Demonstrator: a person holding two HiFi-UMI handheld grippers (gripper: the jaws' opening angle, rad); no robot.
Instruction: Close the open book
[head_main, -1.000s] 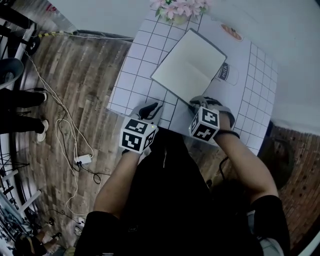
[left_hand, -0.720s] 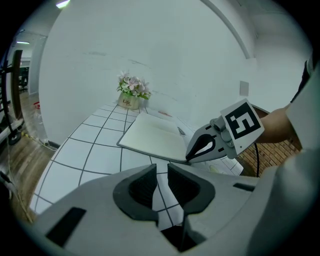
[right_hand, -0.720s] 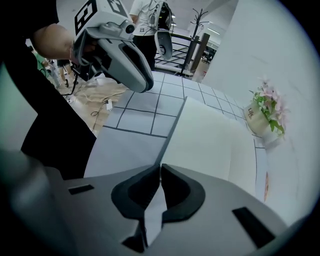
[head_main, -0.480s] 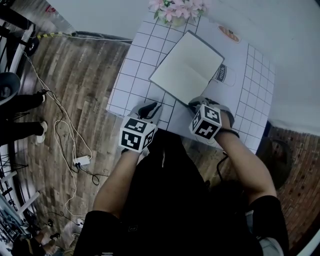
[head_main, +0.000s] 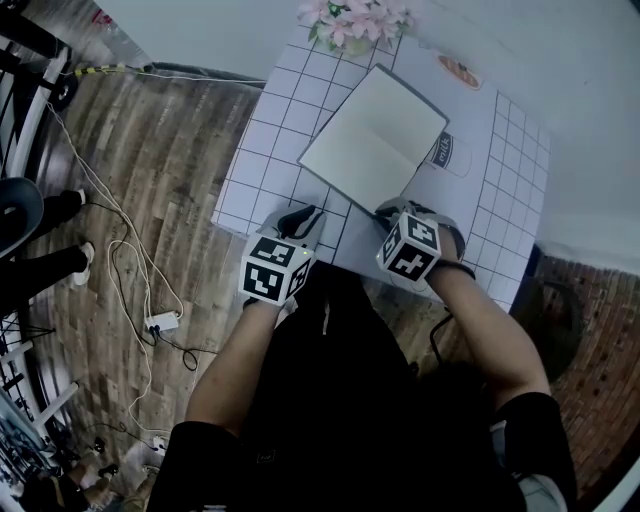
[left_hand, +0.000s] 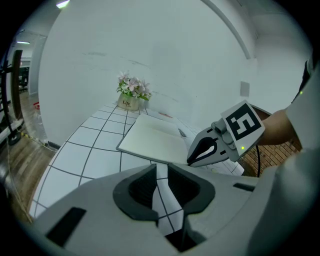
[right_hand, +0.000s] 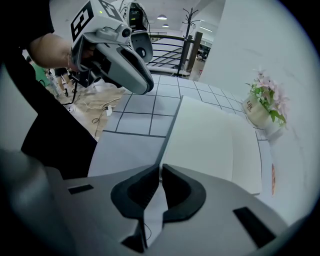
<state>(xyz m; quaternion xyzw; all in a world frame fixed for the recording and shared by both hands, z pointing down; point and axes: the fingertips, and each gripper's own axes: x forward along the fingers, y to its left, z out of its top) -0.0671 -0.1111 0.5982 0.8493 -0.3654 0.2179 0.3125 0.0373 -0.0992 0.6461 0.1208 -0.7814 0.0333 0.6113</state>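
Note:
The open book (head_main: 375, 135) lies flat on the white grid table (head_main: 270, 150), pale blank pages up. My right gripper (head_main: 395, 208) points steeply down at the book's near corner. In the right gripper view the book (right_hand: 215, 135) has its thin near edge between the almost closed pads of the right gripper (right_hand: 160, 182), and the jaws are opening slightly. My left gripper (head_main: 303, 218) hovers over the table's near edge, left of the book and apart from it. In the left gripper view the left gripper (left_hand: 161, 182) stands narrowly open with only the table showing in the gap, the book (left_hand: 155, 140) ahead.
A pot of pink flowers (head_main: 350, 20) stands at the table's far edge behind the book. A printed milk picture (head_main: 447, 150) lies right of the book. Cables and a power strip (head_main: 160, 320) trail over the wooden floor at left, where a bystander's shoes (head_main: 50, 265) show.
Both grippers and the book keep their places. The bystander's feet at the left edge have shifted further left.

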